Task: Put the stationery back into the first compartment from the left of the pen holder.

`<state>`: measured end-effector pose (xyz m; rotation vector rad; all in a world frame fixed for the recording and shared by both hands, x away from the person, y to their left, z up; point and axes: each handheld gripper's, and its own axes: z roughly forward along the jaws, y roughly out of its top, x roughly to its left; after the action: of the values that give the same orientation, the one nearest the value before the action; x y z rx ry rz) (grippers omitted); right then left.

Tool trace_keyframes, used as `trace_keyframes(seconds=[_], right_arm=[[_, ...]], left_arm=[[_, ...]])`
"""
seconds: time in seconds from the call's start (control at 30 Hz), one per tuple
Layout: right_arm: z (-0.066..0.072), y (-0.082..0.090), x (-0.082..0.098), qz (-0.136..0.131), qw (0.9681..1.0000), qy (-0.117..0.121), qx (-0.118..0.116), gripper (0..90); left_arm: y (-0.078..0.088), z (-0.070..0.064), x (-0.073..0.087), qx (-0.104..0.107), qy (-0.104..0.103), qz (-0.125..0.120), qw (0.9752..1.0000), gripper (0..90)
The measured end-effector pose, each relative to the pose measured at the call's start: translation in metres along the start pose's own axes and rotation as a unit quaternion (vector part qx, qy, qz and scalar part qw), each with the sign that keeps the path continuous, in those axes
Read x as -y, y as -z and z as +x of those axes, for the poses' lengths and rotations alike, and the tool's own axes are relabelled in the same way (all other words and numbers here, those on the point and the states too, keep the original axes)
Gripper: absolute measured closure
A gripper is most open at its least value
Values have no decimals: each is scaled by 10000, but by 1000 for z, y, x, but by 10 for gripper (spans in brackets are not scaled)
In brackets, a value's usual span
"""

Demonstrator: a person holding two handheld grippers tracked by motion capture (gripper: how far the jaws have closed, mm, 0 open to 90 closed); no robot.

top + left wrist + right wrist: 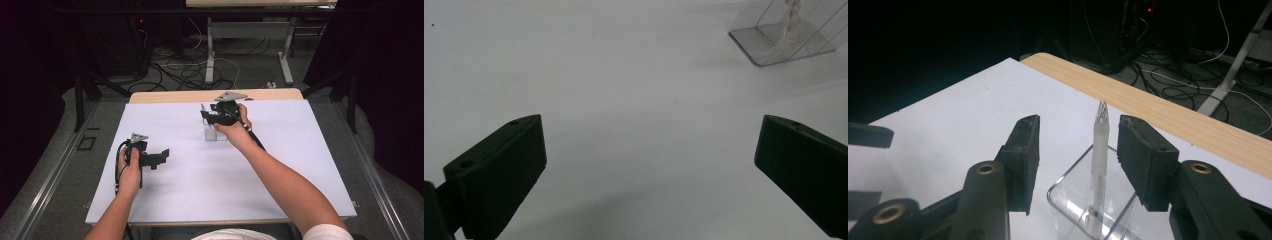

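Right gripper (pixel 1075 152), jaws apart and clear of the pen (pixel 1099 150) between them; the pen stands upright in the clear holder (pixel 1068 197), so the placing appears done and only withdrawal seems left. The holder sits toward the far side of the white sheet (pixel 190 185), under the right hand (pixel 231 127). Left gripper (pixel 161 156), jaws wide and empty, hovers over bare sheet, well apart from the holder. Beyond the sheet: a wooden table edge (pixel 170 95), grey floor with loose cables (pixel 185 75), a second table's legs (pixel 210 50), dark surroundings.
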<state>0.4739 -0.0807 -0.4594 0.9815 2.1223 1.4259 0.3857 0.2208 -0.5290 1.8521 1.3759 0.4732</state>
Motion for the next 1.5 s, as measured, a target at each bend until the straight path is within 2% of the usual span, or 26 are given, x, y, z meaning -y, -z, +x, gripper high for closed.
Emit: trace_keyframes(seconds=[0.13, 0.2, 0.27, 0.37, 0.43, 0.57, 0.8, 0.9, 0.97, 1.03, 1.13, 1.27, 1.5], right_arm=[[-1, 9, 5, 28, 10000, 91, 11, 454], [-2, 14, 8, 73, 10000, 22, -46, 424], [-3, 18, 11, 100, 10000, -6, -1, 380], [-5, 26, 15, 284, 9995, -120, 0, 313], [-7, 31, 19, 322, 9995, -30, 58, 271], [-11, 43, 29, 508, 9985, -33, 225, 204], [-20, 65, 46, 557, 9970, -154, 509, 139], [-24, 73, 55, 609, 9961, -114, 626, 75], [-28, 79, 61, 681, 9950, -77, 722, 31], [-31, 84, 68, 707, 9943, -161, 781, 0], [-38, 92, 77, 759, 9930, -258, 866, 0], [-48, 101, 90, 838, 9903, -208, 1085, 0], [-61, 113, 104, 896, 9866, -420, 1294, 0]], left_arm=[[0, 0, 0, -5, 0, -1, 10000, 2], [0, 0, 0, -10, 5, -3, 10000, 2], [0, 0, 0, -13, 13, 4, 10000, 1], [1, 1, 0, -5, 9, 35, 10000, 1], [1, 1, 0, -2, -28, 51, 10000, 2], [2, 2, 0, 2, -4, 90, 10000, 1], [1, 1, 1, -33, 27, 11, 10000, 2], [2, 2, 0, -10, 20, 78, 10000, 2], [2, 2, 1, -35, 63, 26, 10000, 2], [2, 2, 1, -40, 75, 20, 10000, 2], [1, 2, 1, -50, 87, -11, 9999, 1], [2, 2, 1, -56, 84, -13, 9999, 1], [2, 3, 1, -61, 76, 36, 9999, 1]])
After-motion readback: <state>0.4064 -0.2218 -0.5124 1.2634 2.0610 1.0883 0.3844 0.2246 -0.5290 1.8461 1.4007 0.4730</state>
